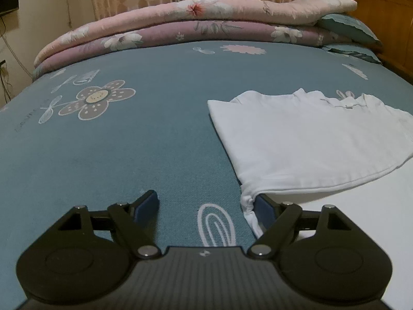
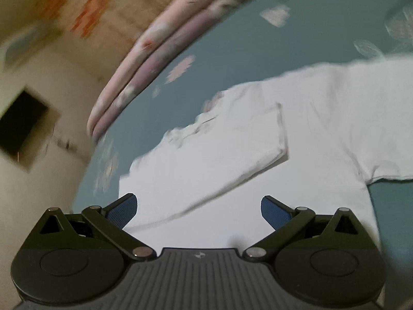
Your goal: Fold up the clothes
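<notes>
We see the white shirt lying right of our released left claw, hem touching its right finger, while our released right claw hovers over it.

Bare bedsheet lies left of the shirt; folded quilts block the far edge.

Black left claw with blue pads and silver pivot screws.
</notes>
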A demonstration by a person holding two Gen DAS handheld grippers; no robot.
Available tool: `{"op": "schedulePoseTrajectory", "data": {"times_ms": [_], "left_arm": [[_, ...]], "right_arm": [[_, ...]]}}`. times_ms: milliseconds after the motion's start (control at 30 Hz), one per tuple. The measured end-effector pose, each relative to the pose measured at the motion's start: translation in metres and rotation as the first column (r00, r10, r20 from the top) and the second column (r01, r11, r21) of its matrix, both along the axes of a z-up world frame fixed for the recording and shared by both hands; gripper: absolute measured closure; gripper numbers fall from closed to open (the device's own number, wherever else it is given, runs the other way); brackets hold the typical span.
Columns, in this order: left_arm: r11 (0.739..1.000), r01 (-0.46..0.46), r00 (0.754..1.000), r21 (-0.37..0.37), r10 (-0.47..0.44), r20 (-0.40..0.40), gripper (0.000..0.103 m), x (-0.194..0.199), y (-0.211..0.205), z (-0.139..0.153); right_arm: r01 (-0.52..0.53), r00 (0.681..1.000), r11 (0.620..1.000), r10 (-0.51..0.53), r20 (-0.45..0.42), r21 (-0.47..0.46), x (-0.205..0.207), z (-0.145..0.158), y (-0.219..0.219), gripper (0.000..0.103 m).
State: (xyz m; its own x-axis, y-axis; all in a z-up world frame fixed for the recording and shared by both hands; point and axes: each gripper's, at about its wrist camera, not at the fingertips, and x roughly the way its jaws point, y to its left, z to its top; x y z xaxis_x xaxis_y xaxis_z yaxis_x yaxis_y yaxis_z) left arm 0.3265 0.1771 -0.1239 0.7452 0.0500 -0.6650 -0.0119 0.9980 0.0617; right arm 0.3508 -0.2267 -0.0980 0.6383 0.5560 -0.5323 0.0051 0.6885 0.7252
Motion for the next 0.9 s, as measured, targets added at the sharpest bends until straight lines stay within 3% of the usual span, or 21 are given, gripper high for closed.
{"op": "schedulePoseTrajectory", "data": {"times_ms": [167,267,467,633,833,900], "left_arm": [[1.000,0.020,1.000,-0.010,-0.021,-0.019,0.021,0.003,0.003,0.002],[1.000,0.030,0.999,-0.009,-0.031,-0.021,0.021,0.004,0.004,0.001],[1.000,0.025,1.000,-0.014,-0.025,-0.018,0.016,0.005,0.006,0.000],[0.999,0.029,0.999,-0.020,-0.029,-0.015,0.016,0.005,0.008,0.000],[0.999,0.029,0.999,-0.019,-0.029,-0.019,0.015,0.006,0.007,0.000],[0.999,0.030,0.999,-0.019,-0.031,-0.020,0.015,0.006,0.008,0.001]], "right_arm": [[0.066,0.997,0.995,-0.063,-0.037,0.077,0.034,-0.032,-0.010,0.000],[0.107,0.994,0.988,-0.107,-0.005,0.111,0.045,-0.035,-0.013,0.000],[0.084,0.994,0.991,-0.091,0.061,0.105,0.070,-0.039,-0.015,0.000],[0.055,0.996,0.998,-0.057,0.072,0.034,0.083,-0.035,-0.010,0.000],[0.048,0.996,0.994,-0.040,0.082,-0.101,0.074,-0.032,-0.007,0.030],[0.056,0.996,0.990,-0.046,0.081,-0.128,0.072,-0.034,-0.010,0.058]]}}
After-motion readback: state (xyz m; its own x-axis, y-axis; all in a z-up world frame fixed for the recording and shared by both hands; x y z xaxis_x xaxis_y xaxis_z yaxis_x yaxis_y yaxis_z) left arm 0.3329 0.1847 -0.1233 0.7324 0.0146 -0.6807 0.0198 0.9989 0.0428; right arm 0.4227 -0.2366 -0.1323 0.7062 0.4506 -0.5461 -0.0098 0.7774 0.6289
